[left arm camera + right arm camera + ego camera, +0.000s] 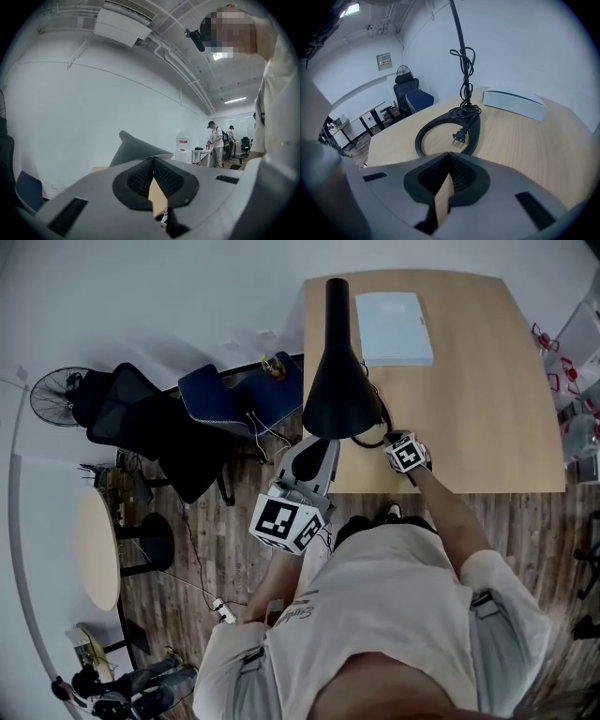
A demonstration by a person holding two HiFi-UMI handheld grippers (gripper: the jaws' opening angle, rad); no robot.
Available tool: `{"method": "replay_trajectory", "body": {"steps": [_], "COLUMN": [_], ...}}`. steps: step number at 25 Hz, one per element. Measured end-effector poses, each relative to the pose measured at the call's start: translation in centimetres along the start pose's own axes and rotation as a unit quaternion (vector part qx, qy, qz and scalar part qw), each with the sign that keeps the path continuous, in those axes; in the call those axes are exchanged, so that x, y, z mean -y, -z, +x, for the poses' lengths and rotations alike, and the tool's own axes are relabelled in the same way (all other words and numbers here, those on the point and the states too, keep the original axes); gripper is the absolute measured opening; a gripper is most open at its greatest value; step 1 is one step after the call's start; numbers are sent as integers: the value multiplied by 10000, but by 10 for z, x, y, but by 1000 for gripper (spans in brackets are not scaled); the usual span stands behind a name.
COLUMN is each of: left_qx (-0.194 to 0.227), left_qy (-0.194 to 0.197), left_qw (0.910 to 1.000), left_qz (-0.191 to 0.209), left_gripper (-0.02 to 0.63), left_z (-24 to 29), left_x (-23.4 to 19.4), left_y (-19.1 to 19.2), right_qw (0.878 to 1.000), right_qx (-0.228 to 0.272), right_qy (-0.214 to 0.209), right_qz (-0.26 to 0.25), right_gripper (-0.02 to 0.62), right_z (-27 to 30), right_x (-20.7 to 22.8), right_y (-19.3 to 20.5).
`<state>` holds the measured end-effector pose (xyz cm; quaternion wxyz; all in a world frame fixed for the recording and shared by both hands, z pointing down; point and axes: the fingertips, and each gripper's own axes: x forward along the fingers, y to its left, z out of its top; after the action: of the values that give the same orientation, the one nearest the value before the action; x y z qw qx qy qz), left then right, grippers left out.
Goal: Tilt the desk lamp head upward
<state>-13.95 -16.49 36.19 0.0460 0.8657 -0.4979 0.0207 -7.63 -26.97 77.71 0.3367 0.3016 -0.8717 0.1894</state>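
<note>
**Left gripper** (153,161): the jaws are pressed together with nothing between them. The desk lamp head (137,149), a dark cone, sits just beyond the tips and slightly to their left. Whether the tips touch it cannot be confirmed, since the cone's edge disappears behind the jaw housing. People stand well beyond the jaws, to their right.

**Right gripper** (449,157): the jaws are closed and empty, held low over the wooden table (525,140). The lamp's ring base (421,133) lies flat on the table directly ahead of the tips. A plug (459,137) rests across the ring's opening. The cord (465,70) is bundled along the stem, which rises from the far side of the ring. A white box (513,104) lies further ahead, to the right of the jaws.
</note>
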Motion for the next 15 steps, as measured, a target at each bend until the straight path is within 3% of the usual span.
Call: {"method": "replay_trajectory", "body": {"steps": [15], "left_qx": [307], "left_qy": [168], "left_qw": [9993], "left_qz": [153], "left_gripper": [15], "left_z": [-1], "left_x": [4], "left_y": [-51], "right_qw": [9998], "right_qx": [147], "right_qy": [79], "right_qz": [-146], "right_gripper": [-5], "right_z": [0], "right_x": [-3], "right_y": [-1]}}
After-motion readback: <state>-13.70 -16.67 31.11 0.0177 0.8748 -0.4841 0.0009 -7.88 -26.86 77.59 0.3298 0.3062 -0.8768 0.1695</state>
